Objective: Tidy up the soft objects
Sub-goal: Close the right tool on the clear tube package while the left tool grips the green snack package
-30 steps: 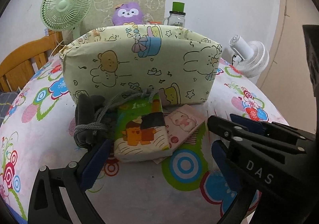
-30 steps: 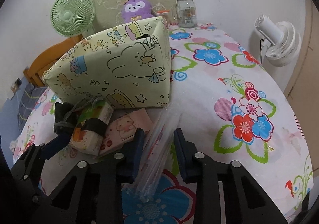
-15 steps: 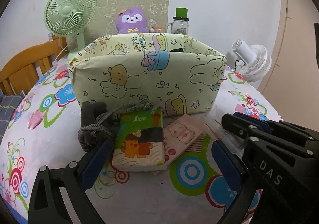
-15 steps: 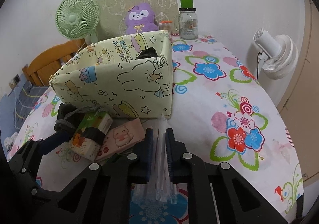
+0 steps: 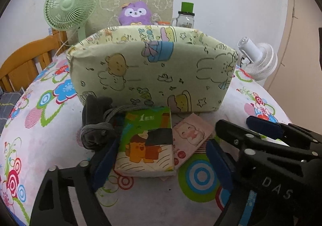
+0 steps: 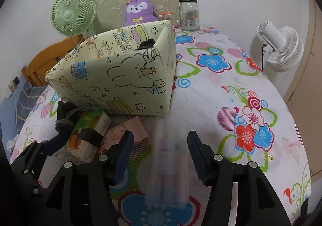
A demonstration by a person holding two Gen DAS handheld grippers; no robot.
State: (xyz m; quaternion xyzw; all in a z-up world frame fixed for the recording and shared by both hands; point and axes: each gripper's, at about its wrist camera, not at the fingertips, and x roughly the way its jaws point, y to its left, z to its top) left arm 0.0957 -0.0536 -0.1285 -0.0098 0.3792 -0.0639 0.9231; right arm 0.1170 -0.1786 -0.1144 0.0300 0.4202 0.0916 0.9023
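The fabric box [image 5: 153, 73] stands on the floral tablecloth [image 6: 231, 105], open at the top, with something dark [image 6: 147, 43] showing inside at its right end. Against the box's near wall lie three soft things in a row. A dark grey pouch [image 5: 94, 123] with a cord sits at the box's left corner. A green tissue pack [image 5: 148, 141] lies beside it, resting partly on the pouch's cord. A pink tissue pack [image 5: 191, 135] is tucked under the green pack's right edge. A clear plastic bag [image 6: 169, 155], blurred, lies on the cloth in front of the box's right corner.

The left gripper [image 5: 161, 157] is closing, with the green pack between its jaws. The left pad is at the pack's left edge; whether it touches I cannot tell. The right pad stands clear of the pack, beside the pink one. The right gripper [image 6: 161, 151] is opening around the clear bag, its pads apart from the bag on both sides.

Behind the box are a green fan [image 5: 70, 4], a purple plush [image 6: 139, 10] and a jar [image 6: 189, 14]; a white fan [image 6: 279, 44] stands off to the box's right
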